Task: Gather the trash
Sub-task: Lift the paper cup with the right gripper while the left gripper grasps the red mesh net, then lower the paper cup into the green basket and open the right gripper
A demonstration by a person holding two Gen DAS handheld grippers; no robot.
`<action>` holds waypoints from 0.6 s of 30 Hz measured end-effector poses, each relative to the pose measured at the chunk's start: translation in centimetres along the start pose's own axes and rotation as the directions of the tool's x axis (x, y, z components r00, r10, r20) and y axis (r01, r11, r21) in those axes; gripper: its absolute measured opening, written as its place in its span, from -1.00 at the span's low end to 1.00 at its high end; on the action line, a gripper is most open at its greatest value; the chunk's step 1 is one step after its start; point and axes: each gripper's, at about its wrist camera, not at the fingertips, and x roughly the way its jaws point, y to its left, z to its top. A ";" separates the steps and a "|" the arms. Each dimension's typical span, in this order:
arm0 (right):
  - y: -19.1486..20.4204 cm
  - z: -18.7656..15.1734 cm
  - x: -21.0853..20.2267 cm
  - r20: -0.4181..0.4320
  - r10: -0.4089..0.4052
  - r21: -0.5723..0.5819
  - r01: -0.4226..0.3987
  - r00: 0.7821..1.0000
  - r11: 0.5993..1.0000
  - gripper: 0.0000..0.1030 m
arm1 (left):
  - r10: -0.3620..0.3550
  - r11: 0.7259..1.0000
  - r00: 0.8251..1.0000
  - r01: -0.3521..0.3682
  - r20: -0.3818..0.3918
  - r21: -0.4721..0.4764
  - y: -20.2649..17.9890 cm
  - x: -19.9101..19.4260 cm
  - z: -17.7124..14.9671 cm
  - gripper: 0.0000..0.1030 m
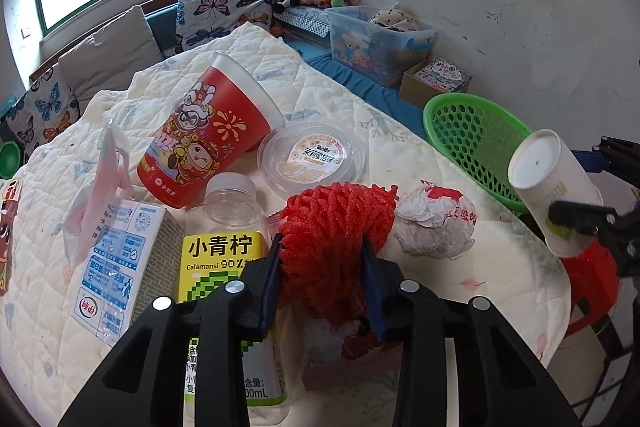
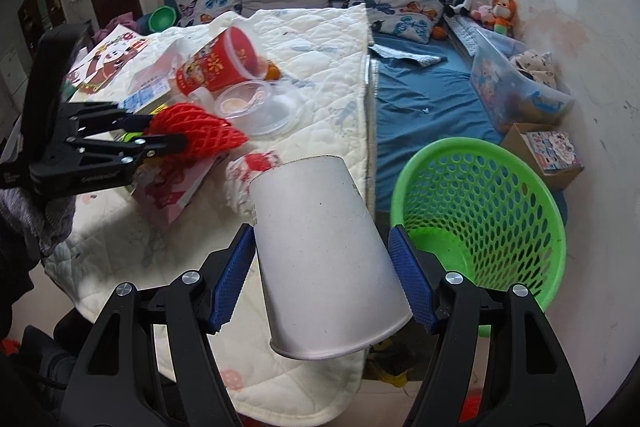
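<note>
Green perforated basket (image 2: 480,211), bare inside; white cup (image 2: 324,259) beside.

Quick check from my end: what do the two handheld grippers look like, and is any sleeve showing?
Both the left gripper and right gripper are black plastic clamp frames with silver rivets and blue textured pads. In the right wrist view, the left one carries faint lettering on its body, and a grey knit sleeve shows behind it.

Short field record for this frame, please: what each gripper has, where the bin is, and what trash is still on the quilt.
left gripper: shut on red foam net
right gripper: shut on white paper cup, mouth toward camera
bin: green mesh basket, beside the quilt, looks empty
still on quilt: red printed cup, clear lid, calamansi bottle, crumpled wrapper
</note>
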 end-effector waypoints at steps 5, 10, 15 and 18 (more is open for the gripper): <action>-2.3 0.2 0.2 0.009 -0.038 0.059 0.037 0.999 0.998 0.33 | -0.004 1.000 1.000 0.005 0.028 -0.026 0.5 -1.3 0.2 -0.37; -4.8 0.0 0.8 -0.001 -0.092 0.113 0.091 0.996 0.989 0.33 | -0.010 0.999 0.998 0.013 0.063 -0.051 0.9 -2.8 0.8 -0.37; -7.4 -0.7 2.0 -0.030 -0.132 0.176 0.136 0.991 0.975 0.33 | -0.010 0.998 0.996 0.015 0.090 -0.062 0.9 -4.0 1.6 -0.37; -8.8 -1.1 2.7 -0.048 -0.159 0.201 0.165 0.986 0.966 0.34 | -0.010 0.997 0.995 0.017 0.101 -0.070 1.0 -4.4 2.1 -0.37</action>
